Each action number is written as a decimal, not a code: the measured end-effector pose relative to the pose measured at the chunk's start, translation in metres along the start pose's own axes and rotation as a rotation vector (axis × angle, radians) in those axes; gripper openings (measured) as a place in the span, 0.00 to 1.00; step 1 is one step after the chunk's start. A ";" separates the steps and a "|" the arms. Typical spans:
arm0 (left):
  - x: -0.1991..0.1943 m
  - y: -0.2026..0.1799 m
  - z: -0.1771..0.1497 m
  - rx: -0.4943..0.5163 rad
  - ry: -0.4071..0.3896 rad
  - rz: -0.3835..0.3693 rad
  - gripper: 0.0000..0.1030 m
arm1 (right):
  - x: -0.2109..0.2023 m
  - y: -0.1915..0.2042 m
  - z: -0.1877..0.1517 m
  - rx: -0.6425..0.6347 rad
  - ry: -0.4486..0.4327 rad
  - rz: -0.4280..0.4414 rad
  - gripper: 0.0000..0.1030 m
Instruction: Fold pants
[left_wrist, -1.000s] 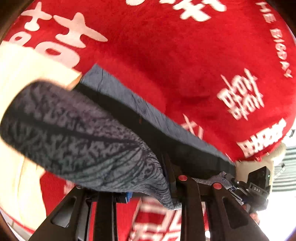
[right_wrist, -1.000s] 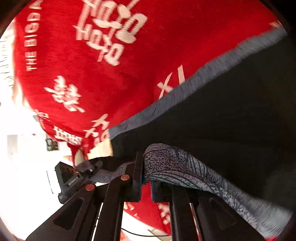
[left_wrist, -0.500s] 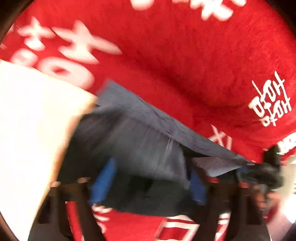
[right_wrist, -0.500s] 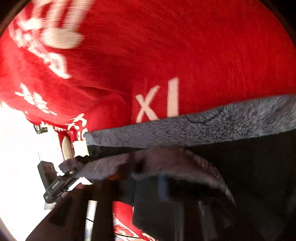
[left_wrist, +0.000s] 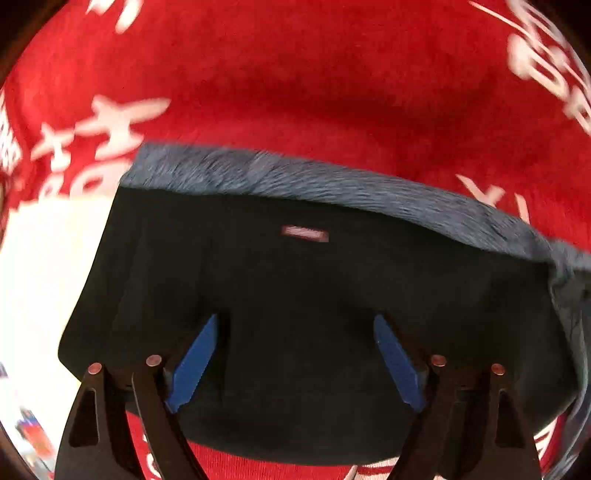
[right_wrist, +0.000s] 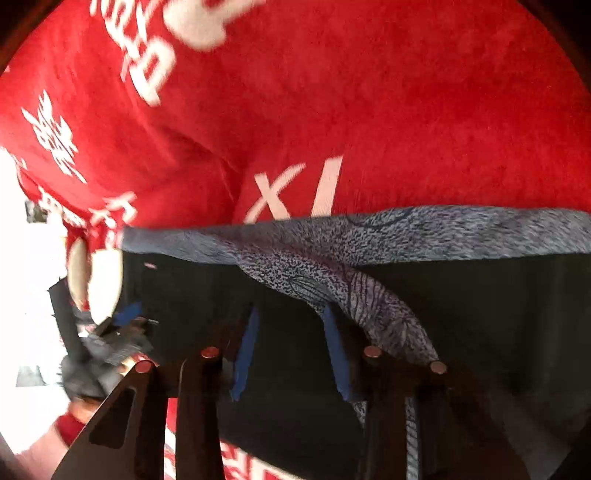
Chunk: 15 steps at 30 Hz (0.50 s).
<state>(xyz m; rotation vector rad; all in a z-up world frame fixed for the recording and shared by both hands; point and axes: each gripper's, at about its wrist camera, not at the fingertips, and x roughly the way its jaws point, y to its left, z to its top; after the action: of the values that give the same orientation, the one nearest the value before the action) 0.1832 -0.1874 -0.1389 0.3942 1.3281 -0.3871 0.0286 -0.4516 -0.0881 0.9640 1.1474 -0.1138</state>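
Both claws are spread wide with nothing pinched, left gripper (left_wrist: 295, 354) and right gripper (right_wrist: 291, 347) over the dark pants (left_wrist: 295, 288), red blanket (left_wrist: 295, 92) toward 12 o'clock.

Both views bright, daylight from near left; bg there blown to white. Strong fisheye bend w/ black vignette at corners. Left view: motion blur on the pants' (left_wrist: 295, 288) grey edge and the red blanket's (left_wrist: 295, 85) white print. Right view: print smeared, grey weave fairly sharp. Dark pants fabric underexposed, no detail.
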 end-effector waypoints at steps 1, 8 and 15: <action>-0.006 -0.002 -0.002 0.003 -0.002 -0.029 0.82 | -0.014 -0.001 -0.004 0.004 -0.031 0.023 0.59; -0.052 -0.035 -0.031 0.057 0.036 -0.155 0.82 | -0.097 -0.034 -0.074 0.091 -0.153 0.014 0.71; -0.079 -0.124 -0.075 0.210 0.077 -0.341 0.82 | -0.156 -0.107 -0.219 0.358 -0.233 -0.116 0.71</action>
<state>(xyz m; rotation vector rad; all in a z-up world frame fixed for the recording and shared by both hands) 0.0435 -0.2553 -0.0834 0.3592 1.4378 -0.8076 -0.2556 -0.4244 -0.0403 1.1637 0.9831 -0.5267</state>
